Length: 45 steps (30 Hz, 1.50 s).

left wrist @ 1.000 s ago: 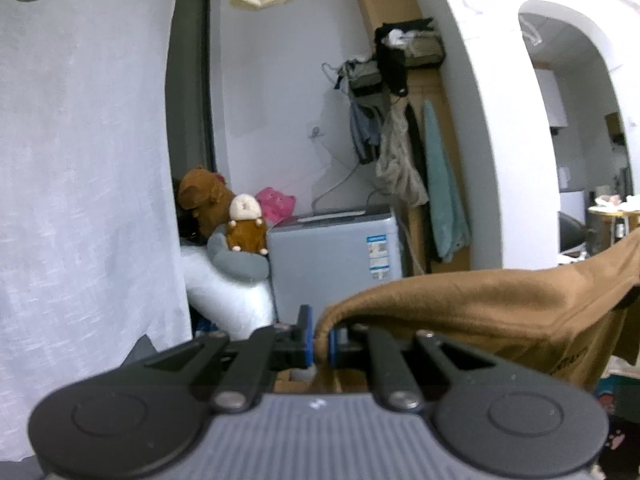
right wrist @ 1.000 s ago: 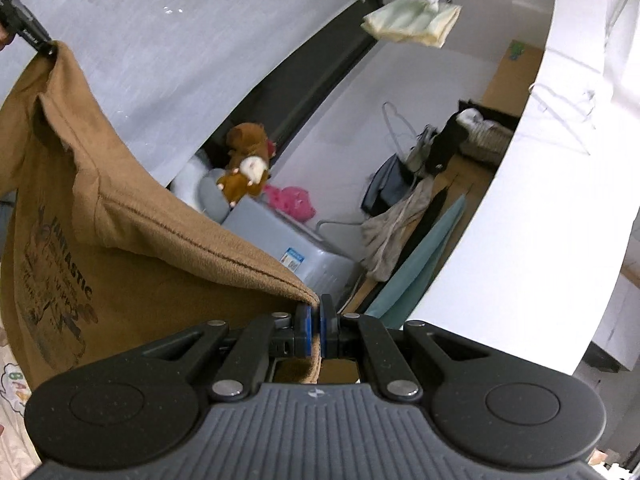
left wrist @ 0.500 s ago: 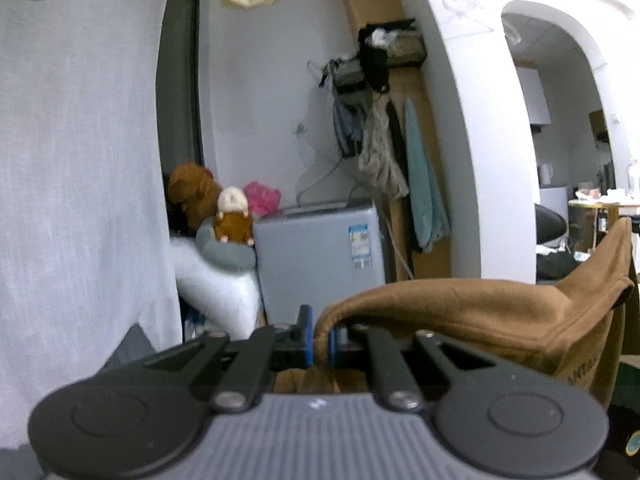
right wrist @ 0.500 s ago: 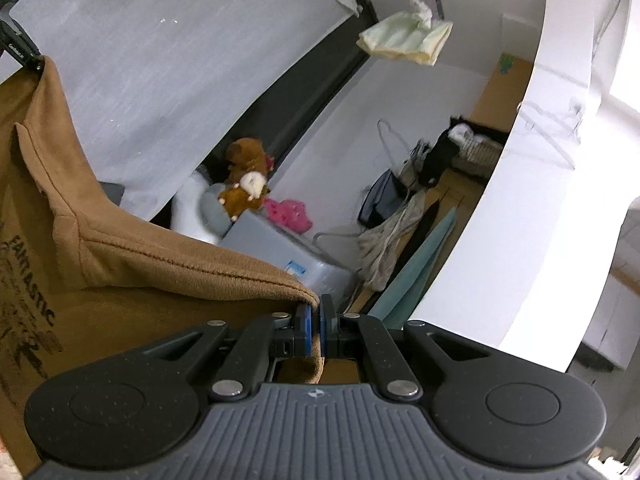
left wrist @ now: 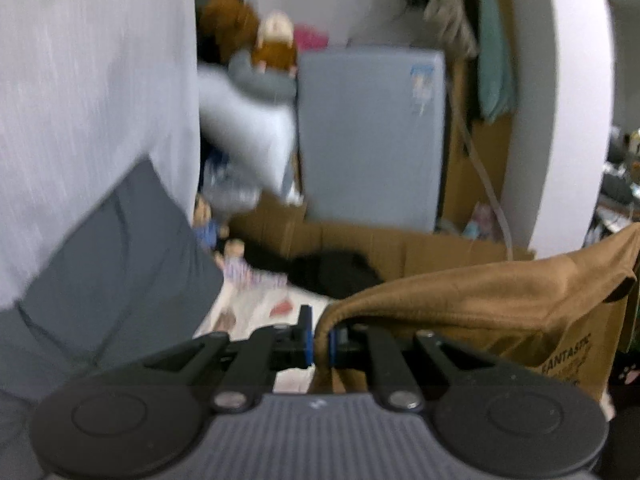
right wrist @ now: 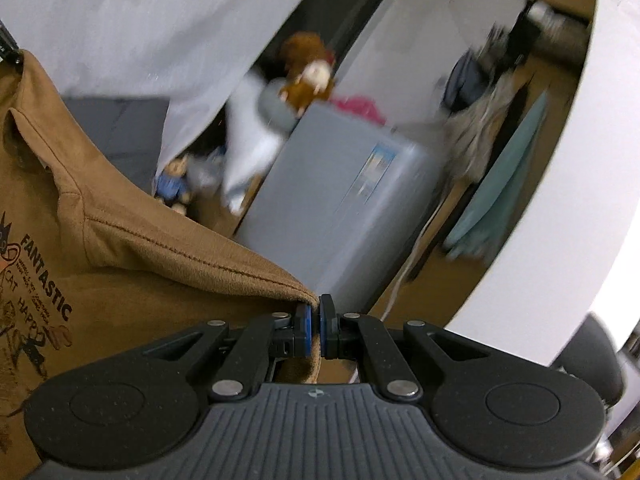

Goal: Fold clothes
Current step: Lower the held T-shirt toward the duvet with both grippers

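A brown T-shirt (left wrist: 488,300) with a "FANTASTIC" print hangs in the air, stretched between both grippers. My left gripper (left wrist: 318,336) is shut on one corner of the shirt, which runs off to the right. My right gripper (right wrist: 314,330) is shut on the other corner of the T-shirt (right wrist: 132,248), which runs off to the left, with the print facing the camera. In the right wrist view the far corner reaches the left gripper's tip (right wrist: 10,50) at the upper left edge.
A grey cushion (left wrist: 116,264) and a white curtain (left wrist: 88,112) are at the left. A patterned bed sheet (left wrist: 256,308) lies below, with dark clothes (left wrist: 336,272) and a cardboard box (left wrist: 360,240) behind. A grey washing machine (left wrist: 372,132) with plush toys (left wrist: 276,44) stands at the back.
Both cameras have tilted downward with motion blur; the bed, cushion and box have come into the left view. The shirt stays gripped at both corners.
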Motion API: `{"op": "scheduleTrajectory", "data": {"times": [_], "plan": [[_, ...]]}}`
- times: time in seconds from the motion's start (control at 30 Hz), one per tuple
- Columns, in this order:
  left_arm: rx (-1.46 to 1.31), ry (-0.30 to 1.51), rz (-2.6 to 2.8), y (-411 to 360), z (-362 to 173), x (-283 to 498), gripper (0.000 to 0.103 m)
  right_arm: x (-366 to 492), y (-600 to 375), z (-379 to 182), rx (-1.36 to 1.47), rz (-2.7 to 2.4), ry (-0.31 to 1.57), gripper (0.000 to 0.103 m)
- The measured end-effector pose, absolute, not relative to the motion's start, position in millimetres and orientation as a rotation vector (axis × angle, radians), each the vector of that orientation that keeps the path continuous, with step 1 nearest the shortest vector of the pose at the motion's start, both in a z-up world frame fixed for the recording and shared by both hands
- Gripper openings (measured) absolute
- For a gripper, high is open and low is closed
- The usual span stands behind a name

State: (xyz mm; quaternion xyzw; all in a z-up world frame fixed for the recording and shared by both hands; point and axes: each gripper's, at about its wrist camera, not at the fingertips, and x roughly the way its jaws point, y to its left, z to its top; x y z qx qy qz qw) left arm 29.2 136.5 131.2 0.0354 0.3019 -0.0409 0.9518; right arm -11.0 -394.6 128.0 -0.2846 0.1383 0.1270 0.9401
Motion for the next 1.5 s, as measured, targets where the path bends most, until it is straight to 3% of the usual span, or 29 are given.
{"op": "scheduleTrajectory", "data": {"times": [0.4,0.93,1.23,1.5], "plan": [[0.095,0.827,-0.042,161,-22,149,0.008,142,-356,-36,-0.595,0.316,0.531,0.004],[0.055,0.958,0.009,184,-196,354,0.008,353,-328,-201,-0.587,0.296,0.797,0.004],[0.042,1.009,0.047,190,-250,401,0.008,421,-316,-259,-0.609,0.304,0.899,0.004],[0.042,1.025,0.051,194,-266,431,0.008,457,-316,-281,-0.618,0.315,0.932,0.004]]}}
